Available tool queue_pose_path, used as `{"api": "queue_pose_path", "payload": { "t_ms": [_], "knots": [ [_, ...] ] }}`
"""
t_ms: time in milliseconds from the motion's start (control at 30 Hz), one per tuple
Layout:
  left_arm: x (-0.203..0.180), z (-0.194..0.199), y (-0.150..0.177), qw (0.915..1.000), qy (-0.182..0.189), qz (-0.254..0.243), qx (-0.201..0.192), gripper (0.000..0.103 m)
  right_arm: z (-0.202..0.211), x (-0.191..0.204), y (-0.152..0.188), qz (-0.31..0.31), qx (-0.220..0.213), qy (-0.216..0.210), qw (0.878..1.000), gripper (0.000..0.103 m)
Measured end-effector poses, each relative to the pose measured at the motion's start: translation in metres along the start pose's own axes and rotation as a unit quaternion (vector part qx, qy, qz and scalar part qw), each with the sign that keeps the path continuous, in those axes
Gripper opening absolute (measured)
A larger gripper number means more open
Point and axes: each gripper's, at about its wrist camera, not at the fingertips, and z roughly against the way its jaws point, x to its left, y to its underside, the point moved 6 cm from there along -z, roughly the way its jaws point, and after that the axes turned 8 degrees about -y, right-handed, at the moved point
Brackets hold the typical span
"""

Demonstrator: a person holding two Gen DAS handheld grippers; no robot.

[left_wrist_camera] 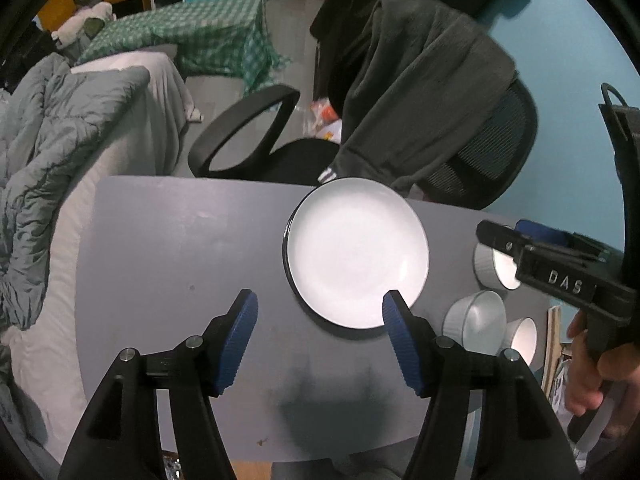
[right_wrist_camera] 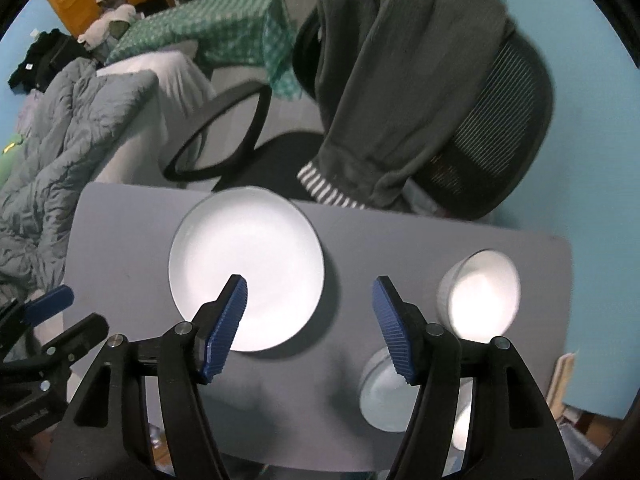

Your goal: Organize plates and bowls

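Note:
A white plate with a dark rim (left_wrist_camera: 356,252) lies on the grey table (left_wrist_camera: 180,248); it also shows in the right wrist view (right_wrist_camera: 248,268). Three white ribbed bowls stand at the table's right end: one upright far bowl (right_wrist_camera: 480,292), one upside down (right_wrist_camera: 384,392) and a third partly hidden behind my right finger (right_wrist_camera: 464,424). In the left wrist view these are the far bowl (left_wrist_camera: 496,268), the inverted bowl (left_wrist_camera: 476,316) and the third bowl (left_wrist_camera: 524,338). My left gripper (left_wrist_camera: 320,336) is open and empty above the table, near the plate's front edge. My right gripper (right_wrist_camera: 308,328) is open and empty, between the plate and the bowls.
A black office chair (left_wrist_camera: 472,160) draped with a dark garment (left_wrist_camera: 420,80) stands behind the table. A bed with grey bedding (left_wrist_camera: 48,152) lies to the left. The right gripper's body and the hand holding it (left_wrist_camera: 580,280) show at the right of the left wrist view.

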Motion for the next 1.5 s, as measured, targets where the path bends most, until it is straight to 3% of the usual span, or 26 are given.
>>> {"api": "queue_pose_path", "payload": {
  "t_ms": [533, 1033, 1500],
  "knots": [
    [0.037, 0.100, 0.018, 0.9932, 0.006, 0.003, -0.116, 0.072, 0.091, 0.046, 0.011, 0.008, -0.101, 0.008, 0.995, 0.066],
    [0.051, 0.137, 0.033, 0.9887, 0.032, 0.005, -0.147, 0.072, 0.137, 0.052, 0.039, -0.030, -0.145, 0.028, 0.989, 0.066],
    [0.022, 0.154, 0.034, 0.9836, 0.051, -0.052, -0.165, 0.072, 0.159, 0.023, 0.066, -0.070, -0.153, 0.057, 0.984, 0.066]
  ]
}}
